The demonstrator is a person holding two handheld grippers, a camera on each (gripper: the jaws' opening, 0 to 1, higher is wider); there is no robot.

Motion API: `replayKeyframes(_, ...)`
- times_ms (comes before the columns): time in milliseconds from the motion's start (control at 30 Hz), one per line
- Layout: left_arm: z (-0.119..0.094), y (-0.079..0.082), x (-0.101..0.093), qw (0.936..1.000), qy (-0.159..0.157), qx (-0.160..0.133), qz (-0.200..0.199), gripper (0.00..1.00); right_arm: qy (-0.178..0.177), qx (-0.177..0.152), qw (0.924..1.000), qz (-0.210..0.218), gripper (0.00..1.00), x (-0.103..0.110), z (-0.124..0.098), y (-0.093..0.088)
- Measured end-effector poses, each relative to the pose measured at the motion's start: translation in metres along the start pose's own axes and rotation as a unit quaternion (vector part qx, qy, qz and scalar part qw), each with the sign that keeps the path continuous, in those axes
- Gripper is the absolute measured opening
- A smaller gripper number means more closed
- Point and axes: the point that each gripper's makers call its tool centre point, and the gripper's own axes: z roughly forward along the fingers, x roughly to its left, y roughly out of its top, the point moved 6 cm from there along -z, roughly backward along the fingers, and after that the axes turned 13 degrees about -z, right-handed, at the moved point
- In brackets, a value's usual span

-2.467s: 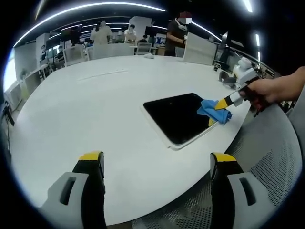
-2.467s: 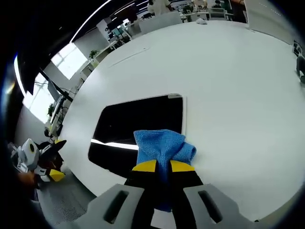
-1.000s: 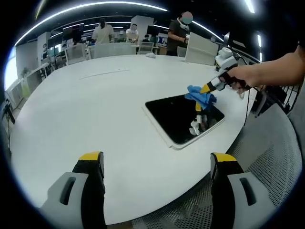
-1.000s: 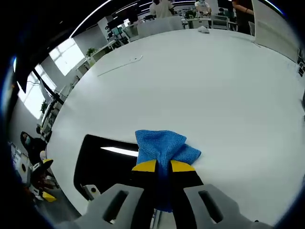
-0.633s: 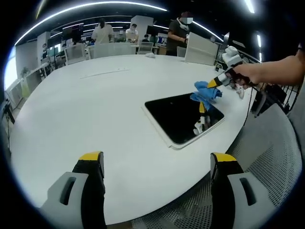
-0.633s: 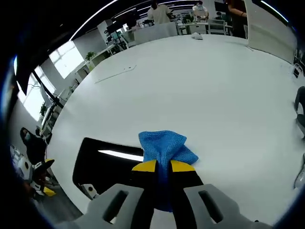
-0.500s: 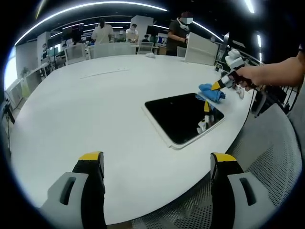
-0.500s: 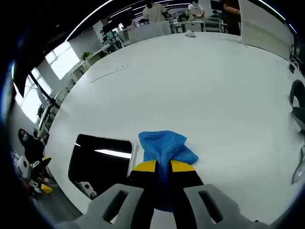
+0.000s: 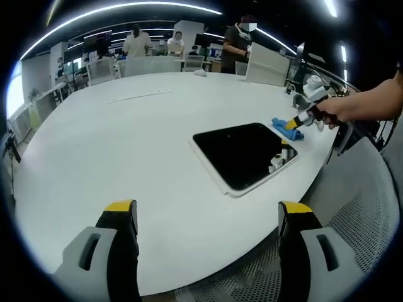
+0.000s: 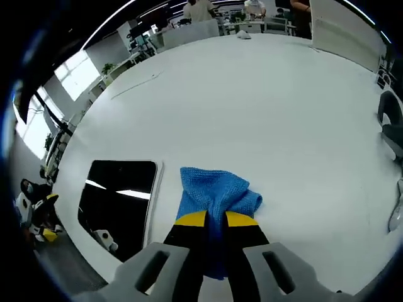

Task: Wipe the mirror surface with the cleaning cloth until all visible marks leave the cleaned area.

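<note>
Nearest in the right gripper view, my right gripper [image 10: 215, 219] has its yellow-tipped jaws clenched on a bunched fold of the blue cleaning cloth [image 10: 213, 192]. The cloth's free end lies on the white table [image 10: 271, 107] just beside the mirror's pale border, off the glass. The mirror [image 10: 118, 201] is the dark panel to the left of the cloth, lying flat near the table edge. It carries reflected streaks of ceiling light, and I cannot tell whether any true marks remain on it.

In the left gripper view, my left gripper [image 9: 208, 217] hangs with its jaws spread wide and nothing between them, held back over the near table edge above a grey mesh chair [image 9: 352, 214]. Beyond it lies the mirror [image 9: 242, 154], and at its far right corner the right gripper [image 9: 295, 123] presses the cloth [image 9: 284, 127] to the table.

To do this step well, I judge the cloth should return onto the glass with flat, even pressure, in overlapping passes from border to border. The grip should stay firm, and the panel should not be pushed toward the nearby table edge.

Farthest off, people [image 9: 135, 43] stand among desks.
</note>
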Motion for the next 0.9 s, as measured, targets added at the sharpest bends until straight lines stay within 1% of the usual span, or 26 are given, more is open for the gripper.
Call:
replayKeyframes(33, 0.0, 0.0, 0.0, 1.0, 0.0, -0.001, 0.0, 0.92, 0.003, -0.003, 0.9996, -0.026, 0.05, -0.001, 0.001, 0.0)
replayKeyframes(67, 0.0, 0.0, 0.0, 1.0, 0.001, -0.001, 0.0, 0.92, 0.006, -0.01, 0.9995, -0.029, 0.05, -0.002, 0.002, -0.001)
replayKeyframes(100, 0.0, 0.0, 0.001, 1.0, 0.002, -0.002, 0.0, 0.92, 0.006, -0.01, 0.9997, -0.02, 0.04, -0.002, 0.002, -0.002)
replayKeyframes(133, 0.0, 0.0, 0.001, 1.0, 0.003, -0.002, 0.0, 0.92, 0.015, -0.014, 0.9997, 0.013, 0.04, -0.003, 0.001, -0.001)
replayKeyframes(167, -0.001, 0.0, 0.001, 1.0, 0.003, -0.002, 0.0, 0.92, 0.018, -0.015, 0.9995, 0.022, 0.04, -0.004, 0.001, -0.002)
replayKeyframes(267, -0.001, 0.001, 0.001, 1.0, 0.005, -0.004, -0.001, 0.92, 0.02, -0.02, 0.9996, 0.007, 0.06, -0.003, 0.0, -0.002)
replayKeyframes(333, -0.001, 0.001, 0.003, 1.0, 0.006, -0.006, -0.002, 0.93, 0.018, -0.022, 0.9996, 0.001, 0.13, -0.003, -0.003, -0.003)
replayKeyframes(467, -0.002, 0.004, 0.003, 0.9998, 0.014, -0.015, -0.004, 0.95, 0.01, -0.055, 0.9981, -0.027, 0.43, -0.009, -0.014, -0.001)
replayKeyframes(500, -0.003, 0.006, 0.002, 0.9996, 0.015, -0.023, 0.001, 0.96, 0.001, -0.063, 0.9974, -0.034, 0.47, -0.011, -0.018, -0.001)
replayKeyframes(533, -0.003, 0.006, 0.002, 0.9996, 0.013, -0.024, 0.001, 0.97, -0.003, -0.081, 0.9959, -0.041, 0.49, -0.013, -0.021, -0.001)
replayKeyframes(567, -0.003, 0.005, 0.002, 0.9997, 0.013, -0.023, 0.0, 0.97, 0.008, -0.098, 0.9942, -0.043, 0.51, -0.012, -0.025, -0.003)
replayKeyframes(600, -0.003, 0.004, 0.003, 0.9997, 0.015, -0.02, -0.004, 0.97, 0.009, -0.093, 0.9949, -0.037, 0.53, -0.013, -0.03, -0.008)
replayKeyframes(633, -0.003, 0.005, 0.003, 0.9996, 0.017, -0.02, -0.008, 0.97, 0.019, -0.104, 0.9939, -0.032, 0.54, -0.014, -0.035, -0.011)
replayKeyframes(667, -0.004, 0.005, 0.003, 0.9995, 0.02, -0.022, -0.012, 0.97, 0.025, -0.123, 0.9917, -0.028, 0.57, -0.014, -0.039, -0.011)
replayKeyframes(700, -0.005, 0.005, 0.004, 0.9993, 0.024, -0.022, -0.017, 0.98, 0.01, -0.122, 0.9921, -0.027, 0.6, -0.019, -0.045, -0.018)
replayKeyframes(733, -0.005, 0.005, 0.004, 0.9993, 0.026, -0.022, -0.019, 0.98, 0.006, -0.124, 0.9919, -0.028, 0.62, -0.021, -0.05, -0.021)
replayKeyframes(767, -0.006, 0.006, 0.004, 0.9992, 0.025, -0.023, -0.018, 0.98, 0.012, -0.142, 0.9893, -0.03, 0.65, -0.022, -0.055, -0.022)
replayKeyframes(833, -0.006, 0.006, 0.003, 0.9993, 0.024, -0.024, -0.018, 0.99, 0.013, -0.152, 0.988, -0.024, 0.7, -0.026, -0.066, -0.028)
replayKeyframes(867, -0.006, 0.006, 0.002, 0.9993, 0.024, -0.023, -0.015, 0.99, 0.02, -0.165, 0.9858, -0.024, 0.71, -0.027, -0.069, -0.029)
replayKeyframes(900, -0.006, 0.006, 0.003, 0.9994, 0.023, -0.023, -0.012, 0.99, 0.025, -0.168, 0.9854, -0.017, 0.73, -0.029, -0.074, -0.034)
